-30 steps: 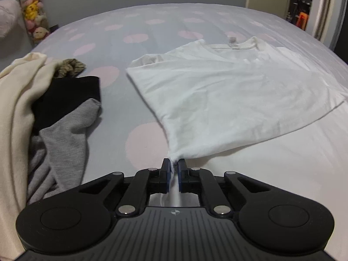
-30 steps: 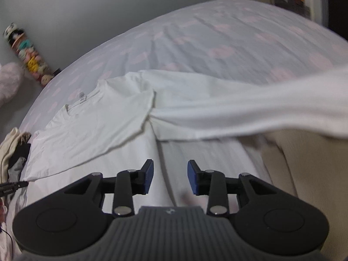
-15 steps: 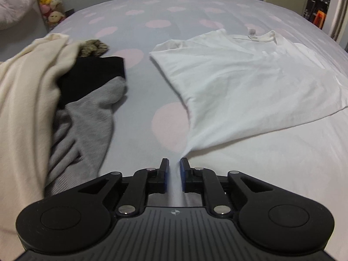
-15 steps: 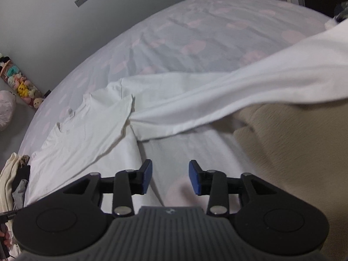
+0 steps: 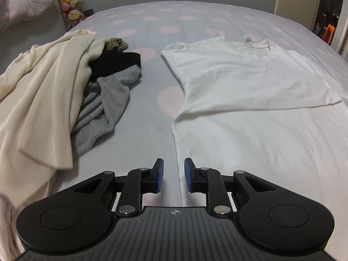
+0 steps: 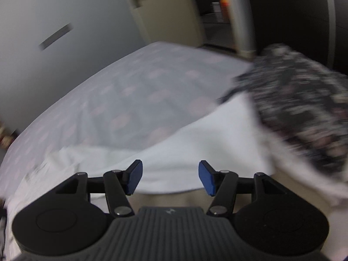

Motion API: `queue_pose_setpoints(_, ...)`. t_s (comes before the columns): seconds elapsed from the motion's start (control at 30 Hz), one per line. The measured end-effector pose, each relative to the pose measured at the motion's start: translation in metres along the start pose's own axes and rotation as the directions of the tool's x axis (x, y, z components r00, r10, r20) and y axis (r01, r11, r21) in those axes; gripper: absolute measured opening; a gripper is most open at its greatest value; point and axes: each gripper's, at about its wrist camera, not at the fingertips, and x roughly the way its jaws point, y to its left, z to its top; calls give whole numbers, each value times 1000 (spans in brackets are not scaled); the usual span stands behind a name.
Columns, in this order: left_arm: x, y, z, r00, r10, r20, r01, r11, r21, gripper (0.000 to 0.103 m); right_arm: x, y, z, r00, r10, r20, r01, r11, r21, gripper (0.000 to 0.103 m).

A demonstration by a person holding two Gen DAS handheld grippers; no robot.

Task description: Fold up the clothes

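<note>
A white T-shirt (image 5: 243, 80) lies spread on the bed, its upper part folded down over the lower part, collar tag at the far side. My left gripper (image 5: 173, 175) is open and empty, just above the shirt's left edge near me. My right gripper (image 6: 169, 177) is open wide and empty, above white cloth (image 6: 195, 152) in a blurred right wrist view. A dark patterned garment (image 6: 304, 117) lies over the white cloth at the right.
A pile of clothes lies left of the shirt: a cream garment (image 5: 39, 100), a grey ribbed one (image 5: 108, 102) and a black one (image 5: 115, 63). The bed sheet (image 5: 152, 43) is grey with pink dots. Plush toys (image 5: 69, 2) stand at the far left wall. A door (image 6: 169, 10) is behind the bed.
My left gripper let go of the shirt's corner, opened and drew back. My right gripper opened wider and swung right, toward the patterned garment.
</note>
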Motion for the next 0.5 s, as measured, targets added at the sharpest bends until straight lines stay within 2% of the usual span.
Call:
queue_pose_setpoints(0.13,-7,0,-11,1000,7,-8,-7,999,-44,21,-1,-39,15,998,-56,-28,57,996,72,61)
queue_pose_setpoints(0.27,-14,-2,-19,1000,3,8,-2,995,-95,21,12,-59,17,993,-86,-76,92,992,87,61)
queue_pose_setpoints(0.5,-22,-20,-32,999,24,35,-19,990,-137,21,38,-82,14,992,-53,-118,72,984,164,61)
